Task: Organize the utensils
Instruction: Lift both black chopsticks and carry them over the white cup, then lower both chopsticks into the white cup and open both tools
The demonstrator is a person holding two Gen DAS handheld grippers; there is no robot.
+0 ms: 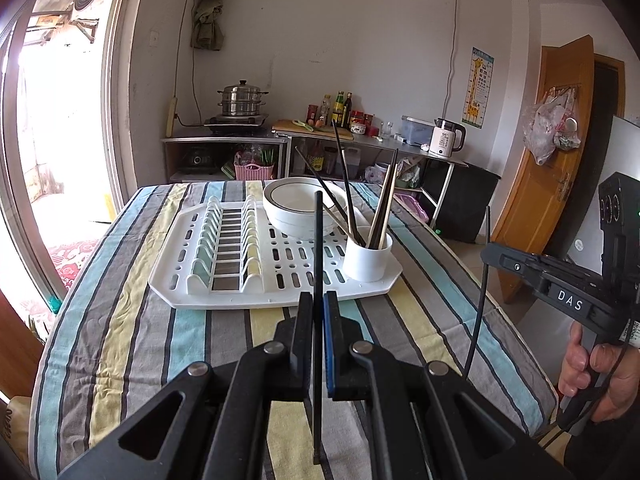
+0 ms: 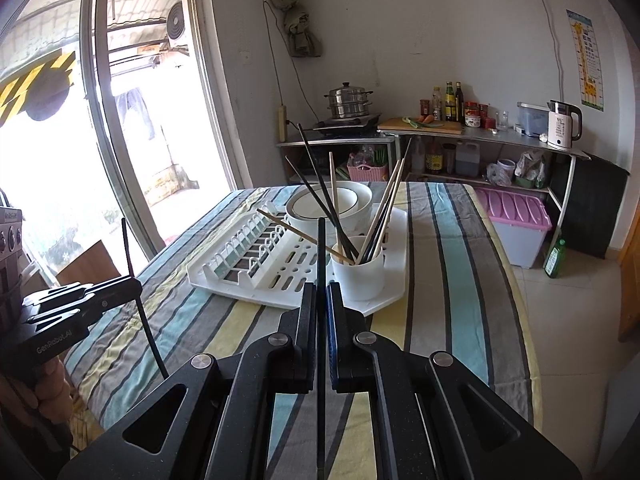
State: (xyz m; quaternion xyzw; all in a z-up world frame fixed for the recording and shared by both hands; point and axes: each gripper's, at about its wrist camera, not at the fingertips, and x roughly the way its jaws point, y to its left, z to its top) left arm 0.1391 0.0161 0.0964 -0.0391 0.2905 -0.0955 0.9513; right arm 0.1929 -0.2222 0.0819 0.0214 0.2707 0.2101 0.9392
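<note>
Left wrist view: left gripper (image 1: 319, 300) is clamped tight on a black chopstick (image 1: 318, 248), which stands nearly upright between the pads, tip above the fingers, lower end hanging below them over the striped tablecloth (image 1: 120, 320). Ahead sits a white drying rack (image 1: 176, 280) w/ plate slots on its left side. On the rack's far part is a white bowl (image 1: 296, 216) w/ dark rim line; at the near right corner a white cup (image 1: 366, 260) holding several chopsticks, dark & light, leaning apart. At the right edge the right gripper (image 1: 490, 258) shows from the side, held by a hand (image 1: 600, 376), closed on another black chopstick (image 1: 482, 300) that runs up & down through its tip.

Right wrist view: right gripper (image 2: 321, 300) pinches its black chopstick (image 2: 321, 248) upright between the pads, just in front of the cup (image 2: 358, 280) as seen here. One light chopstick (image 2: 296, 232) lies slanted from the cup over the rack (image 2: 248, 284). Bowl (image 2: 340, 200) is behind the cup. At left, the left gripper (image 2: 134, 280) grips its dark chopstick (image 2: 138, 292); hand (image 2: 44, 392) partly visible below.
</note>
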